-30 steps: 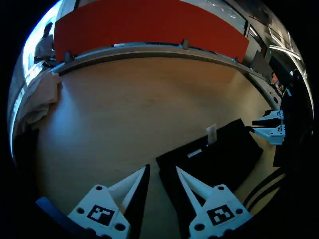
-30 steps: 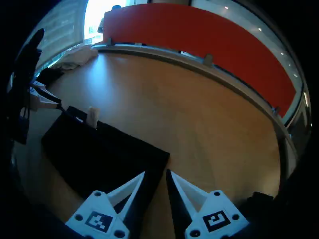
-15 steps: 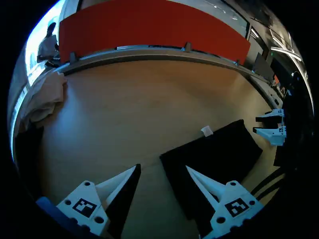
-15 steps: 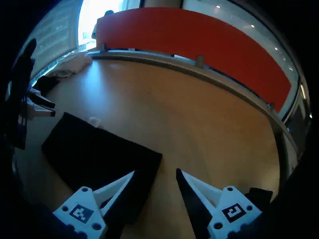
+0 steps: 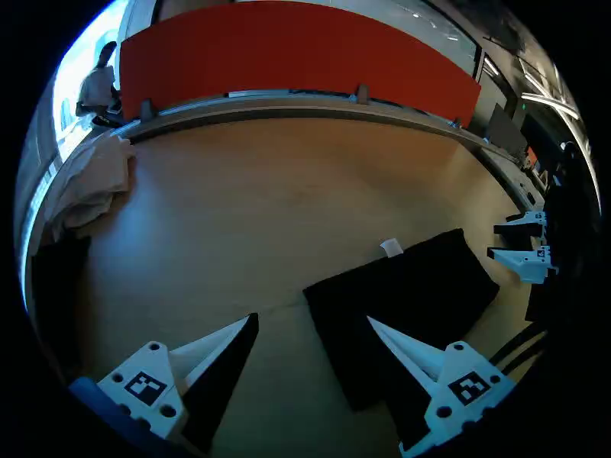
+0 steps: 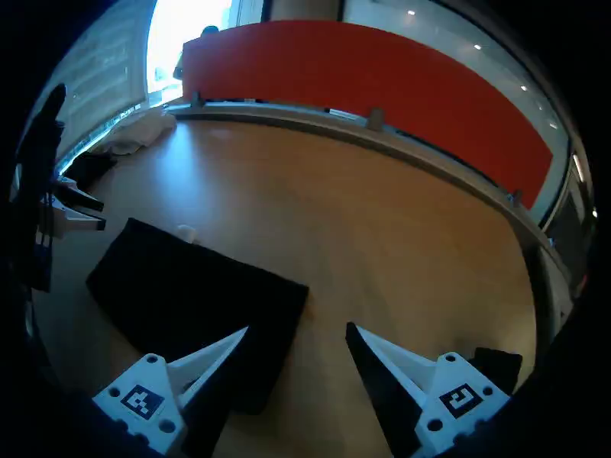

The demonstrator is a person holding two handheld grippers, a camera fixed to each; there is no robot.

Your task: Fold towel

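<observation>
We hold the left gripper [image 5: 311,318] and right gripper [image 6: 296,327] open and empty. The black towel [image 5: 412,294] looks soft and limp, so we'd pinch its corners.

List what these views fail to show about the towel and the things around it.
1. Black towel: its layers and folds, left gripper view, too dark to tell.
2. Towel's near corner, right gripper view: covered by a finger of the right gripper.
3. White tag: too small to read.
4. Dark object, lower right of the right gripper view: partly behind a finger, unidentifiable.
</observation>
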